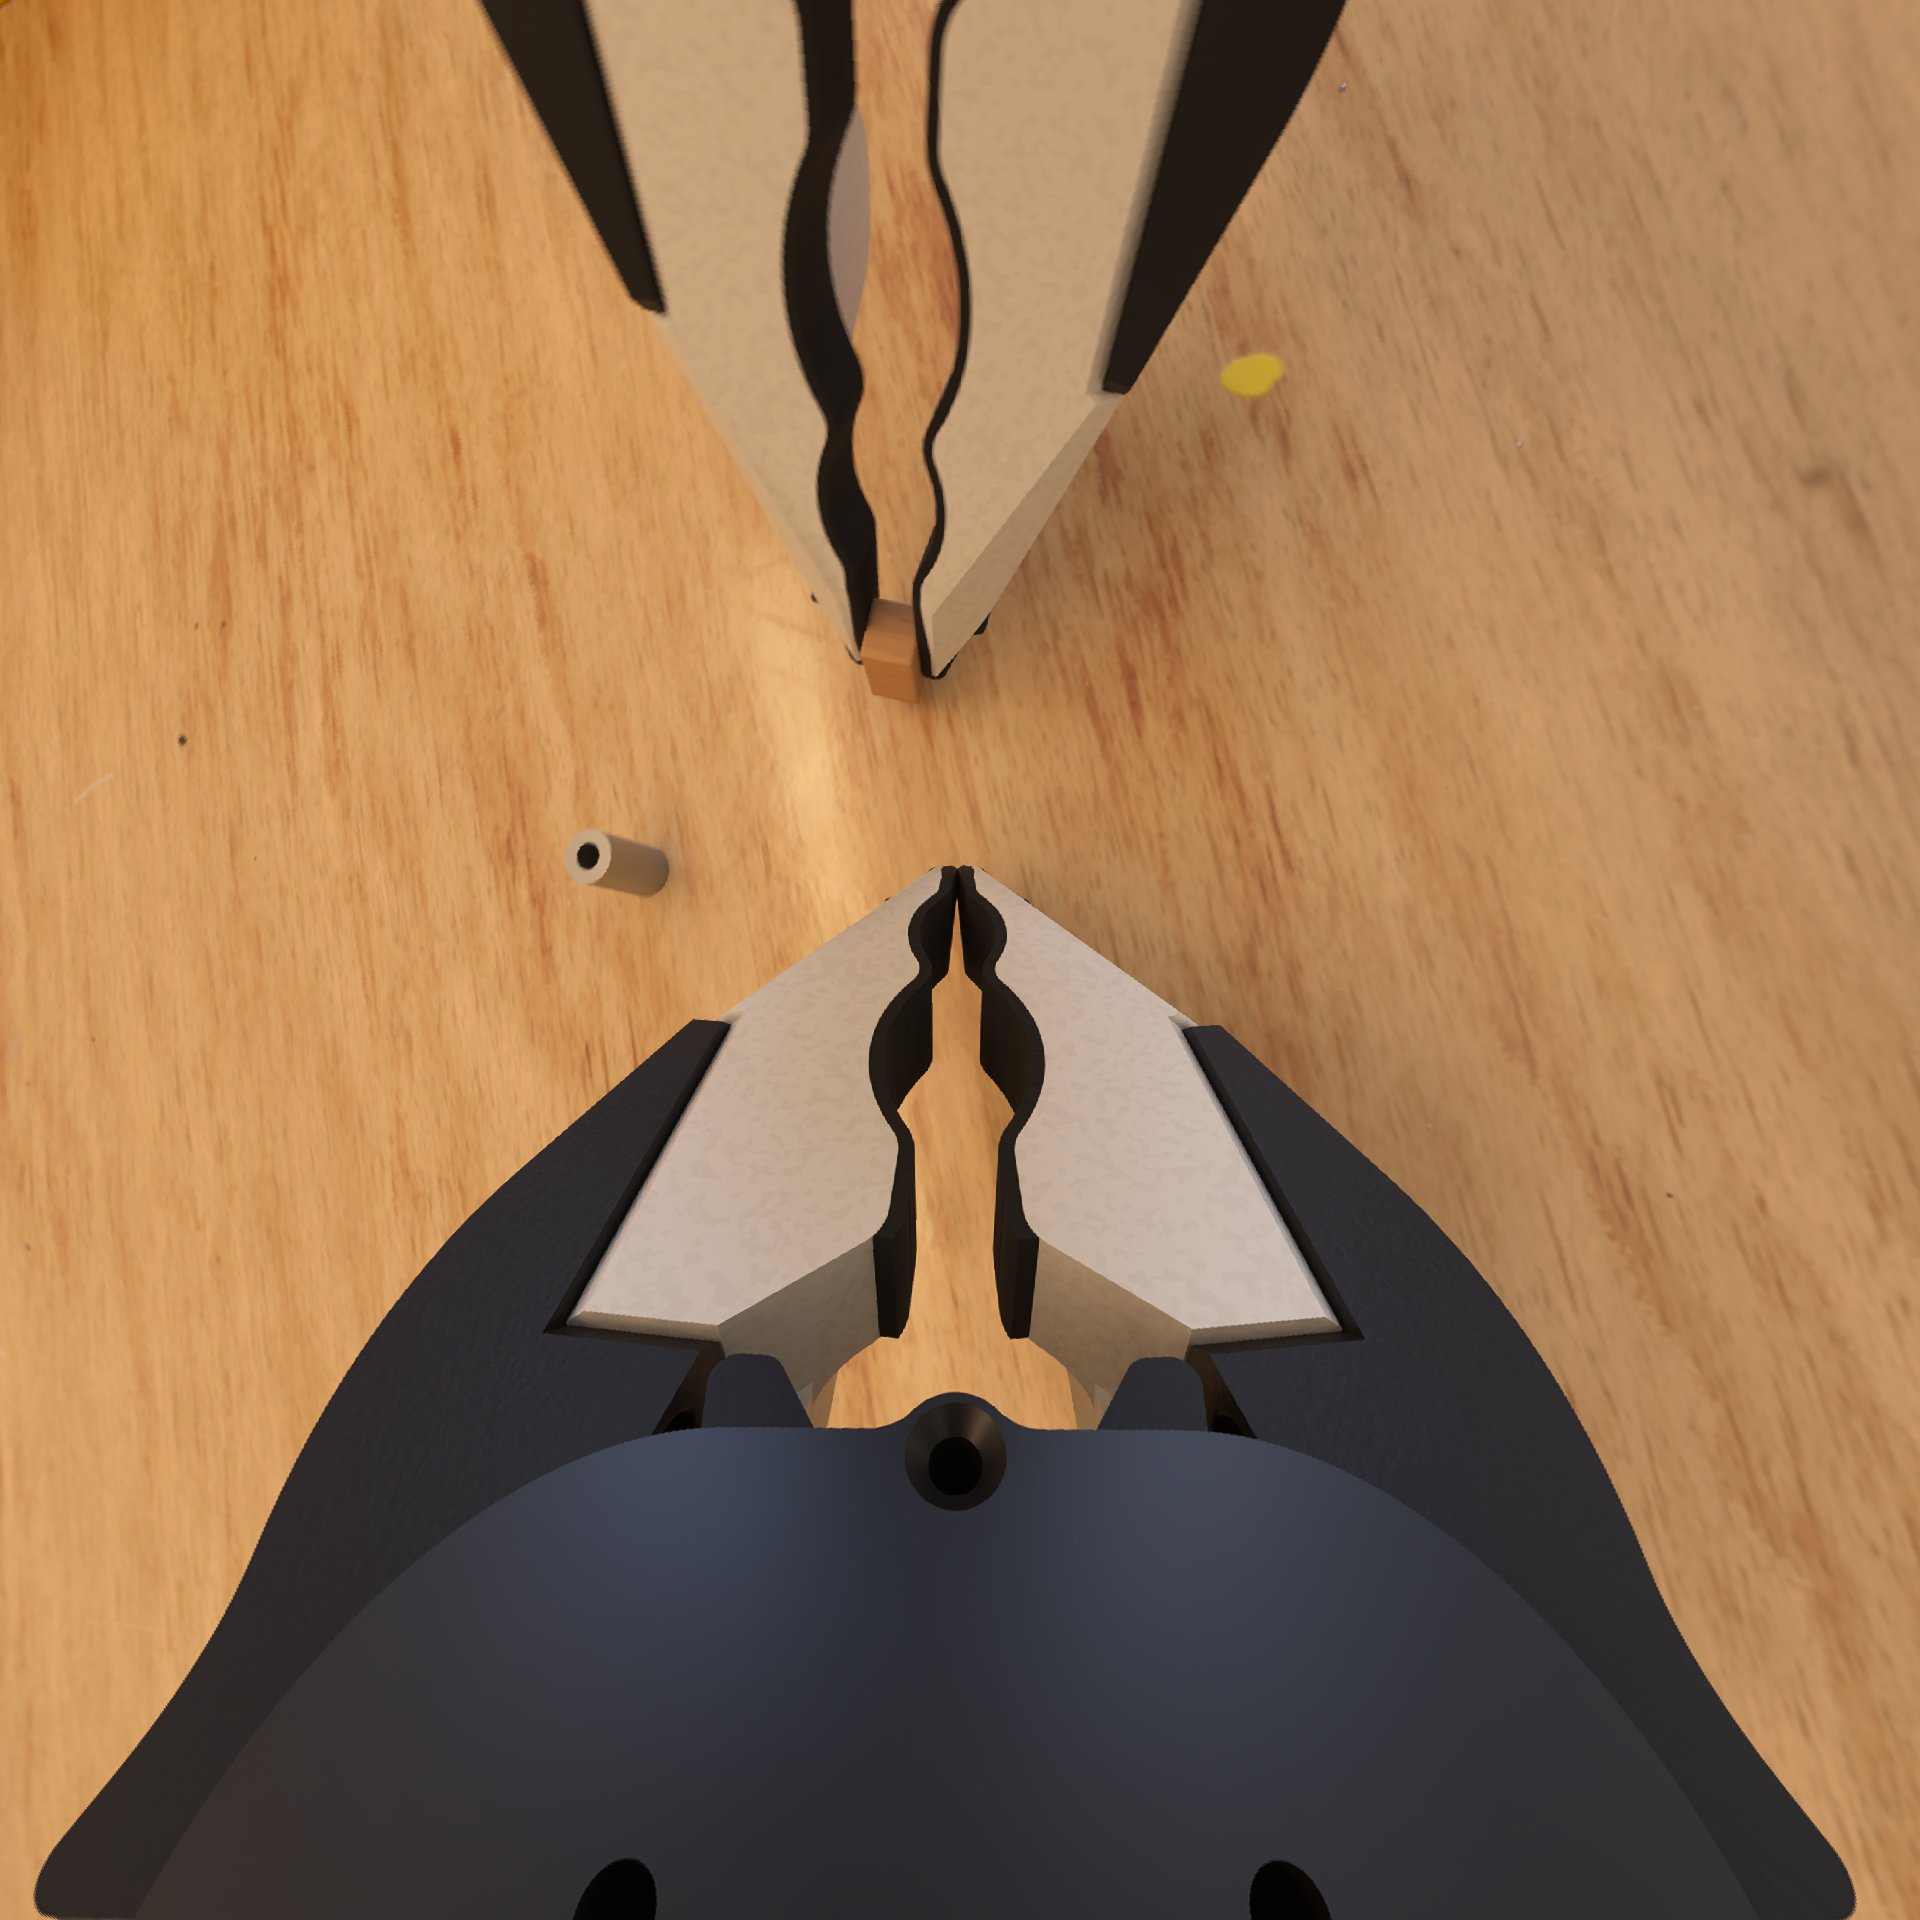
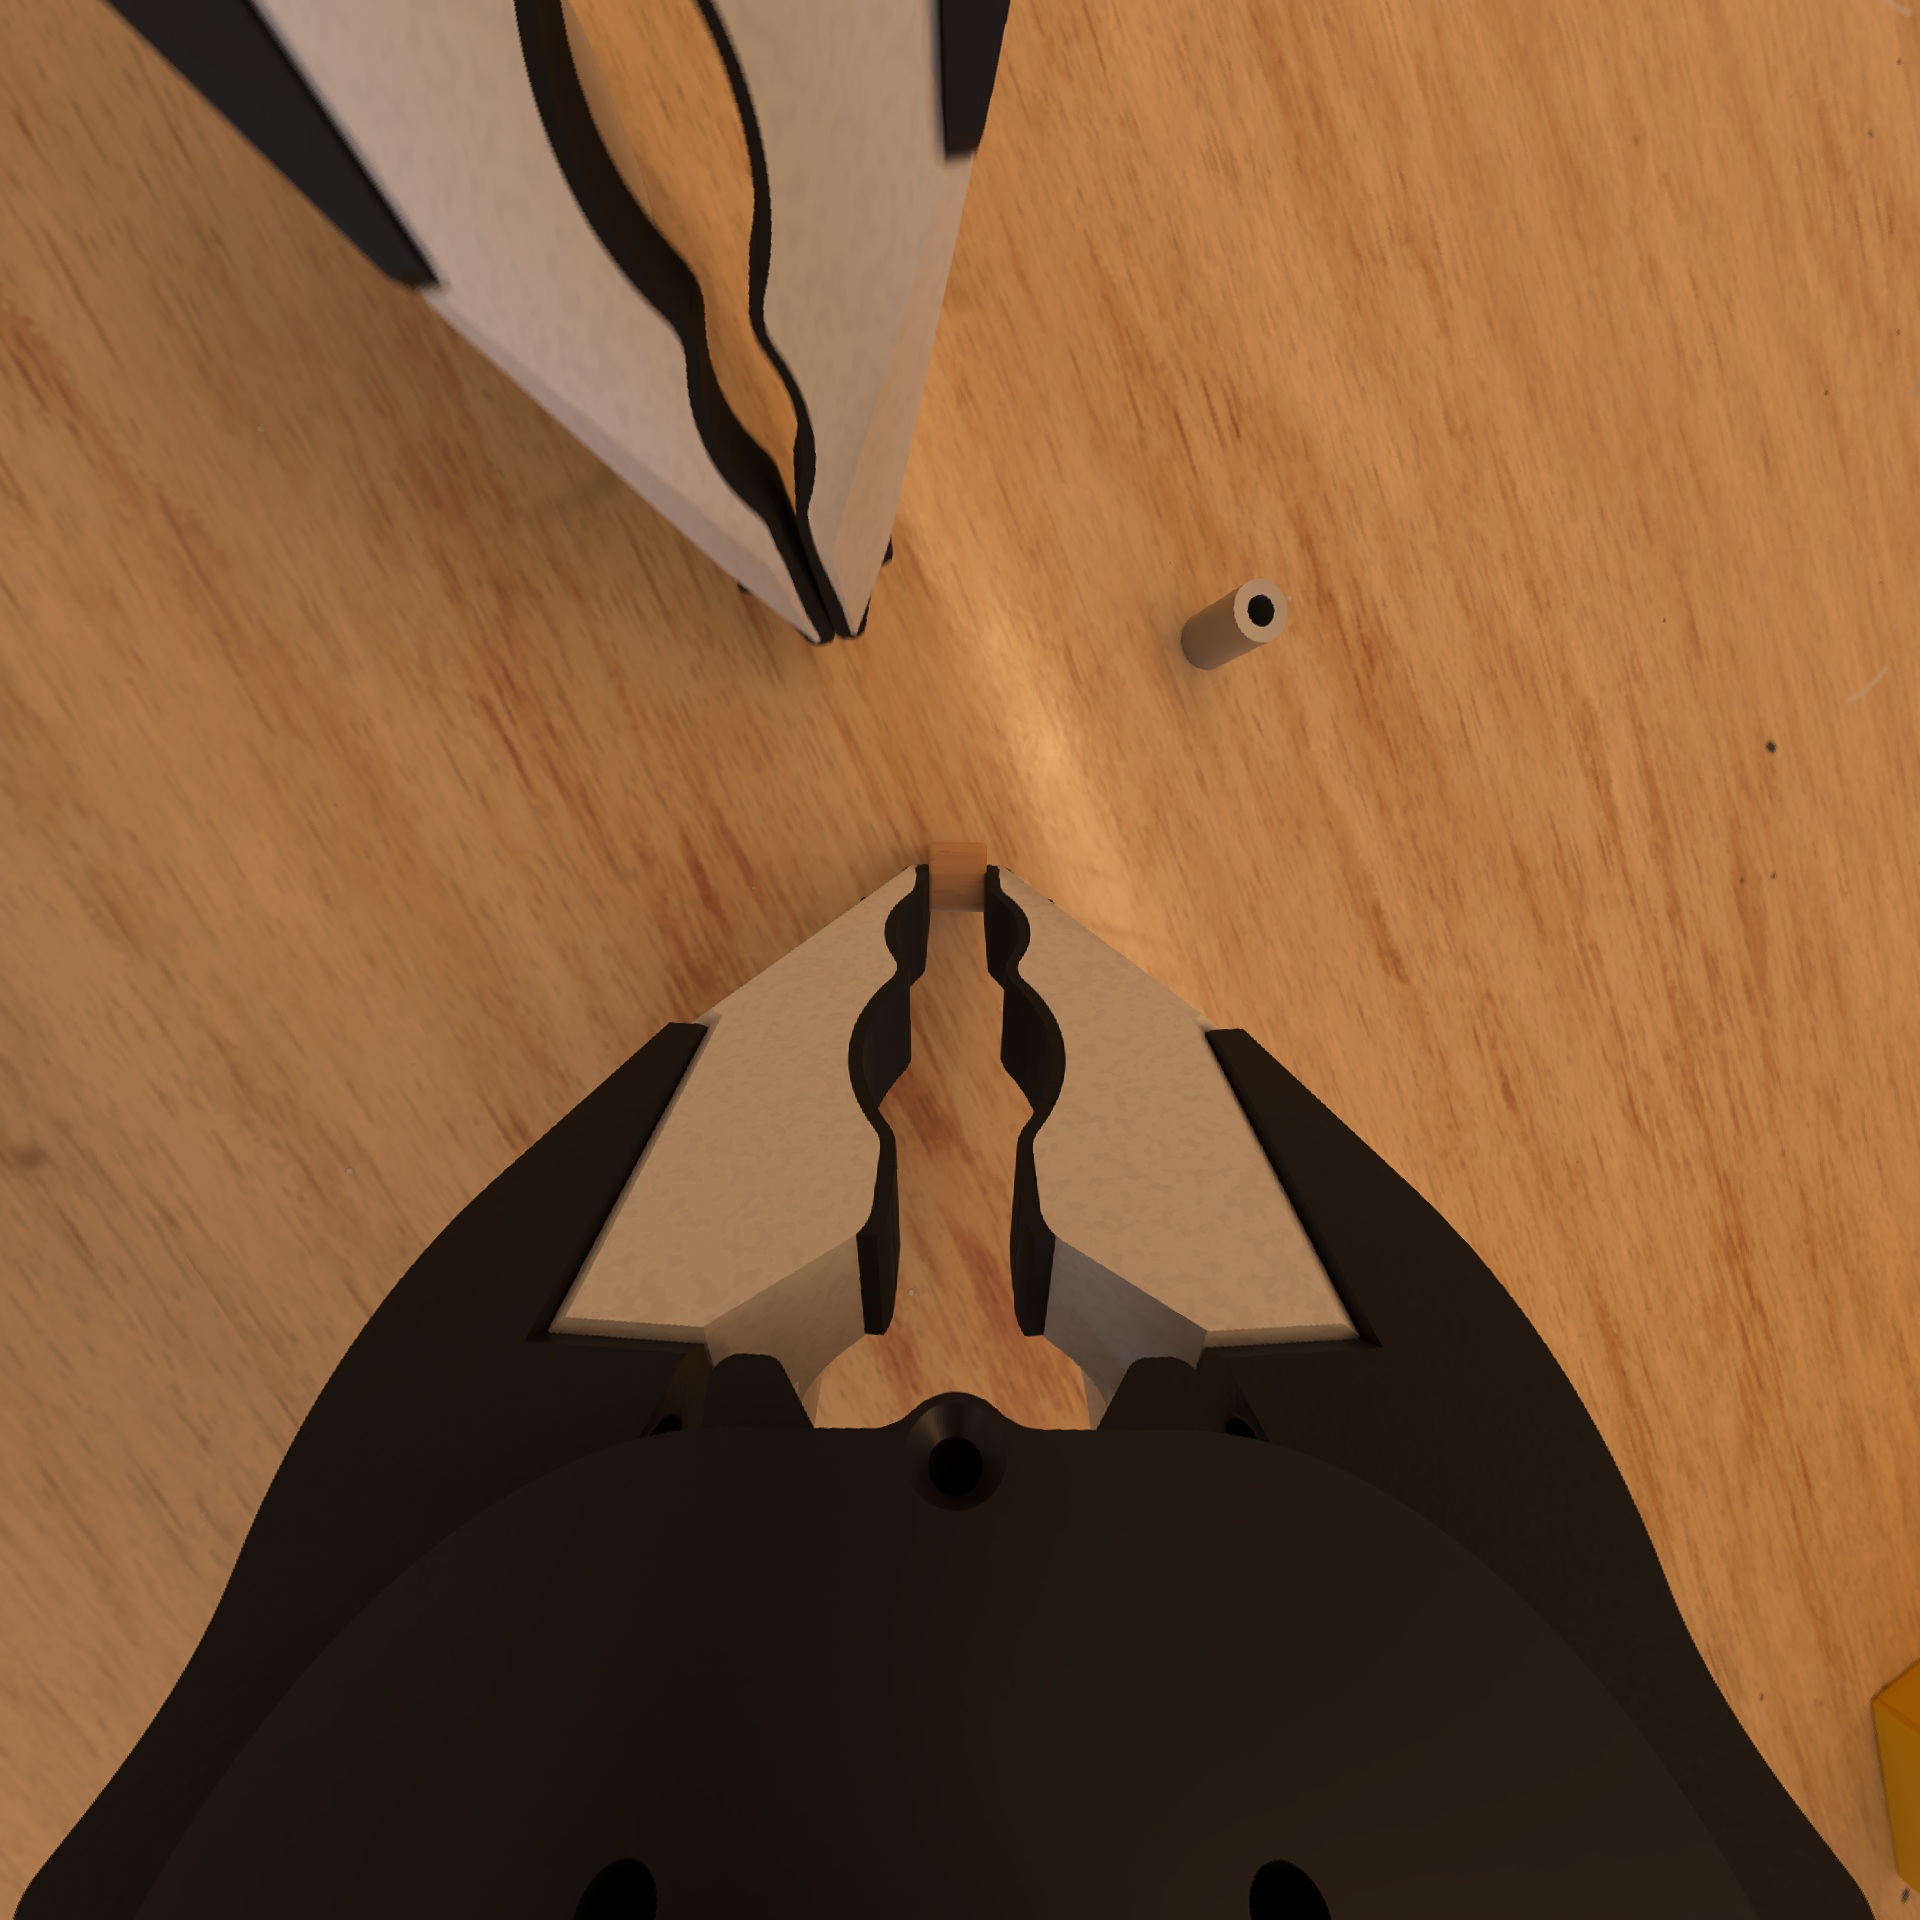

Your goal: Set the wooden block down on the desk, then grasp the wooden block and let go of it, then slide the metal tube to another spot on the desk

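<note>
Holding the wooden block (image 2: 957, 875) at its very tips, the right tongs (image 2: 956, 883) pinch the little cube from both sides. In the left wrist view the wooden block looks low, at or just above the tabletop (image 1: 1455, 935), but I cannot tell if it touches. That low hold makes sense, because the block has to be set down softly and not dropped.

The left tongs (image 1: 956, 878) are squeezed closed with nothing inside. They point at the right tongs, tip facing tip, with bare tabletop between them. I think they wait close so they can work next.

The metal tube (image 1: 618, 863) lies on its side, off to the left of the left tongs and apart from the block. It has room to slide. A small yellow blob (image 1: 1252, 374) sits far right.
</note>
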`<state>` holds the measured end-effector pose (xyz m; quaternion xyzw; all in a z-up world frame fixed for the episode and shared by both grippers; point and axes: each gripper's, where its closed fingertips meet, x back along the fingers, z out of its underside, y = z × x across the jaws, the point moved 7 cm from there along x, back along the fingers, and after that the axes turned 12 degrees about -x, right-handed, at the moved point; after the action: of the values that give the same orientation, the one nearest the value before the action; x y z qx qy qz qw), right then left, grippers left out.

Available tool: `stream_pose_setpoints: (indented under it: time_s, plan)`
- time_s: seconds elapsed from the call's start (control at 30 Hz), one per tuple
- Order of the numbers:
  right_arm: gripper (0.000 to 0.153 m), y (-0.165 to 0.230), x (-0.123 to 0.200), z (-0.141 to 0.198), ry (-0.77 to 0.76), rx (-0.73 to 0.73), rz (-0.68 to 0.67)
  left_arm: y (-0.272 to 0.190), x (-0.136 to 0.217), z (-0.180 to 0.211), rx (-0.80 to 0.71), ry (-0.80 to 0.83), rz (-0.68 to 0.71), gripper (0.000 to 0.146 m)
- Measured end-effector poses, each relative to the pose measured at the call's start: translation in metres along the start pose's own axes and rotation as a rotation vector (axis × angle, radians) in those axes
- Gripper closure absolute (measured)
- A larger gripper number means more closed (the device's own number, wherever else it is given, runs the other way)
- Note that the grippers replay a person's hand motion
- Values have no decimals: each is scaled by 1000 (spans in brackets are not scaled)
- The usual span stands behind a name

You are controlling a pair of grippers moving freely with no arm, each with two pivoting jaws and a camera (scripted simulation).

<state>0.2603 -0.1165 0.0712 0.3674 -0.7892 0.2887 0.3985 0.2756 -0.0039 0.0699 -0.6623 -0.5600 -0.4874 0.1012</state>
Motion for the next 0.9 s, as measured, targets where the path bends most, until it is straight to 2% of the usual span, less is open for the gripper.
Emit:
stream_pose_setpoints:
  time_s: [0.17, 0.27, 0.73, 0.9]
  plan:
    - [143, 0, 0, 0, 1, 23, 10, 6, 10, 7, 54, -15, -18, 146]
    - [143, 0, 0, 0, 5, 37, 13, 8, 3, 8, 47, 14, -39, 139]
    - [143, 1, 0, -2, 21, 91, 42, 12, -11, 6, 28, 1, 13, 138]
    - [143, 1, 5, -5, 26, 114, 34, 10, -10, 8, 28, -17, -8, 138]
